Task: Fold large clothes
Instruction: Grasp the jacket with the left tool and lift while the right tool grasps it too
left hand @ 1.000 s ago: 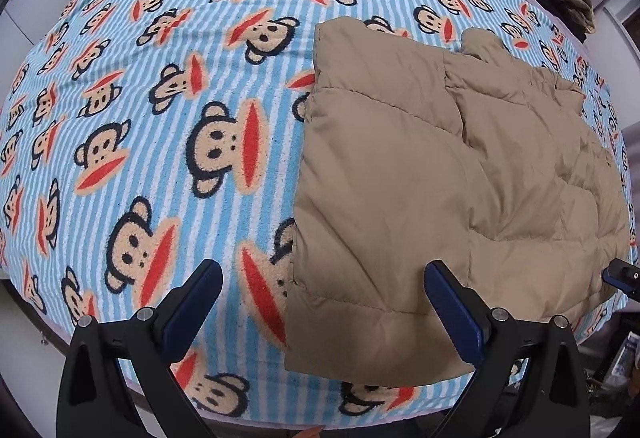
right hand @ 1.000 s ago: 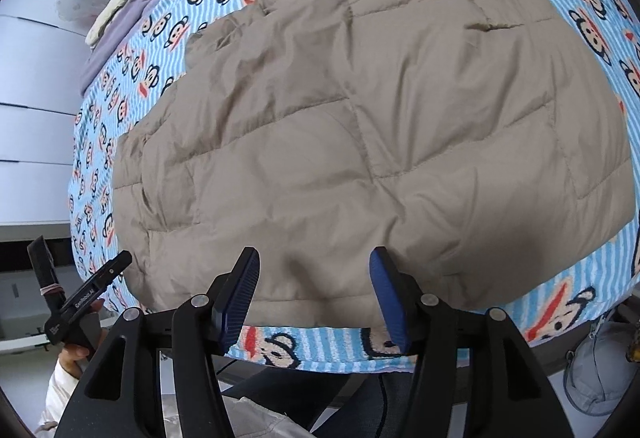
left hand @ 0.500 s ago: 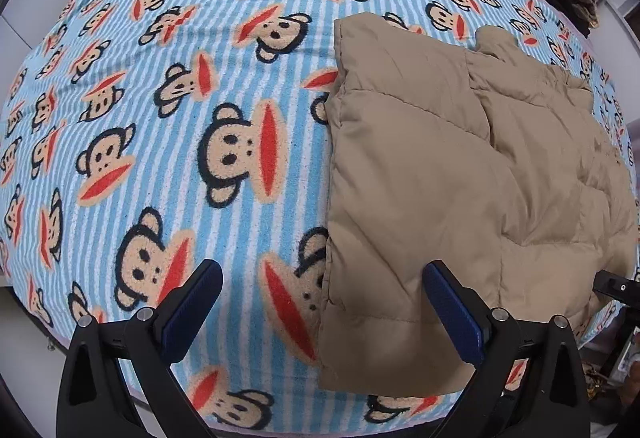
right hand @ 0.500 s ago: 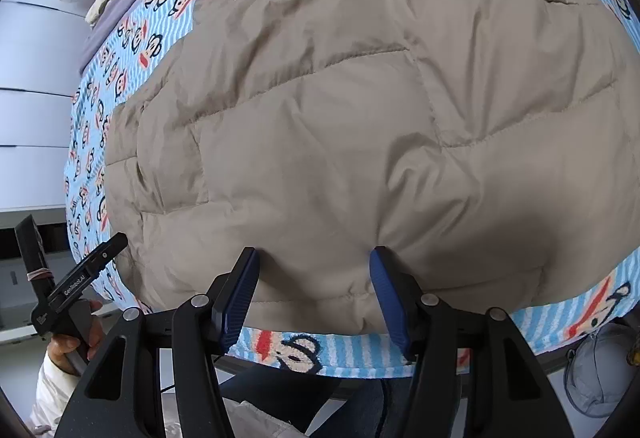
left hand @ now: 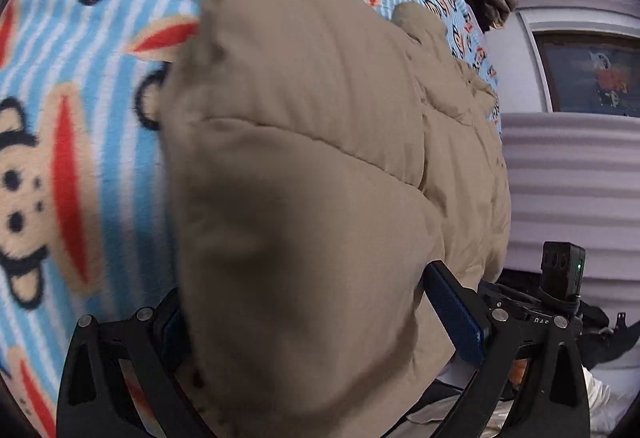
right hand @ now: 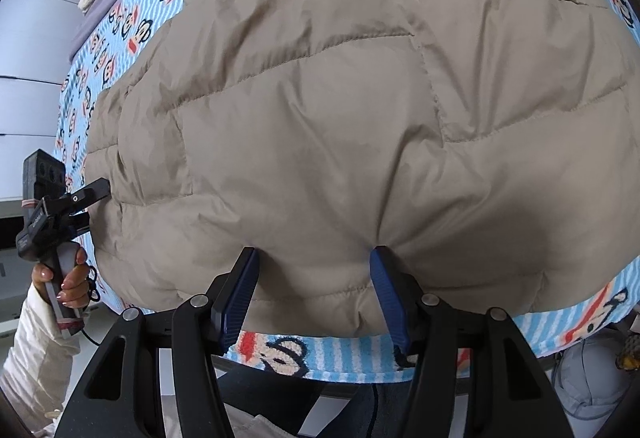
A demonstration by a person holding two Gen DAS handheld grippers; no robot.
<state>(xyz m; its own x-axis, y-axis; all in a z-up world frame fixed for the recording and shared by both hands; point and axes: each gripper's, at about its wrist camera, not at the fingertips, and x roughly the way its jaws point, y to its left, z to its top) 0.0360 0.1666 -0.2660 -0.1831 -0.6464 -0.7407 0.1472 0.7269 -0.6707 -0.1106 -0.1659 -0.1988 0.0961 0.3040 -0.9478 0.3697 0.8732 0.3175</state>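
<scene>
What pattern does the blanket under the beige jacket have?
The blanket has light blue and white stripes with cartoon monkey faces with red mouths; the left wrist view shows it best.

A large tan quilted puffer jacket [right hand: 340,109] lies spread flat on a bed, over a blue-striped blanket [right hand: 320,356] printed with cartoon monkeys. Stitched seams divide its puffy fabric into rectangular panels. Its near hem sits close to the bed's front edge, bulging and creased. It appears already folded into a rough rectangle, though blur in the left view makes this uncertain.
</scene>
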